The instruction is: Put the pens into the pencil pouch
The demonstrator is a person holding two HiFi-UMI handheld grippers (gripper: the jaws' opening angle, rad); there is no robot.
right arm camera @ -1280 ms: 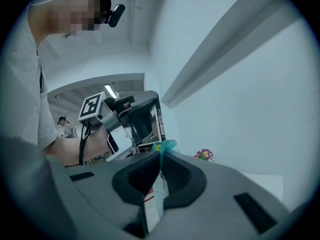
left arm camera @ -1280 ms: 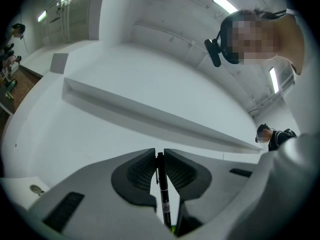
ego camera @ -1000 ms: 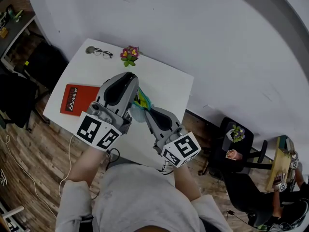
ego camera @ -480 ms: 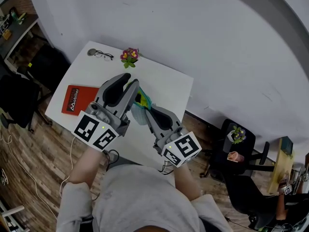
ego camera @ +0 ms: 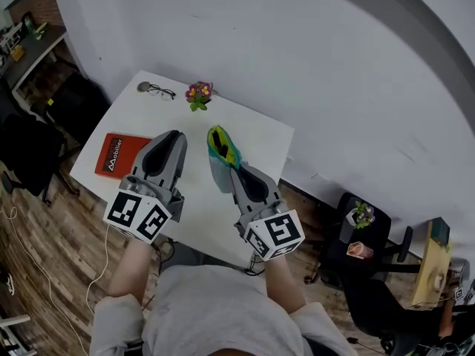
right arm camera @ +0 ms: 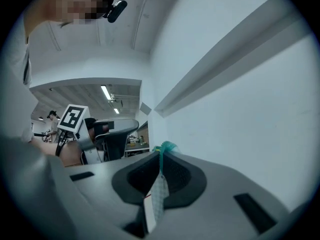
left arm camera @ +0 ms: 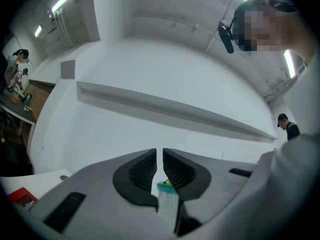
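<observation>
two claws point forward over the white table (ego camera: pixel 252 128): my right claw (ego camera: pixel 233 172) clamps the teal-rimmed mesh pencil pouch (ego camera: pixel 220 154); my left claw (ego camera: pixel 177 135), jaws nearly together, hangs apart.

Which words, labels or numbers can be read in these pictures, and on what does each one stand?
"Mobilier": white print on the red book, barely legible.
Smaller print on that book: too small to read.
Marker cubes: black-and-white patterns only, no words.

We see a white desk (ego camera: pixel 249 128) set against the wall. On it lie a red book (ego camera: pixel 116 154) at its left side, glasses (ego camera: pixel 157 91) at the far corner, and small flowers (ego camera: pixel 198 93) near them.
</observation>
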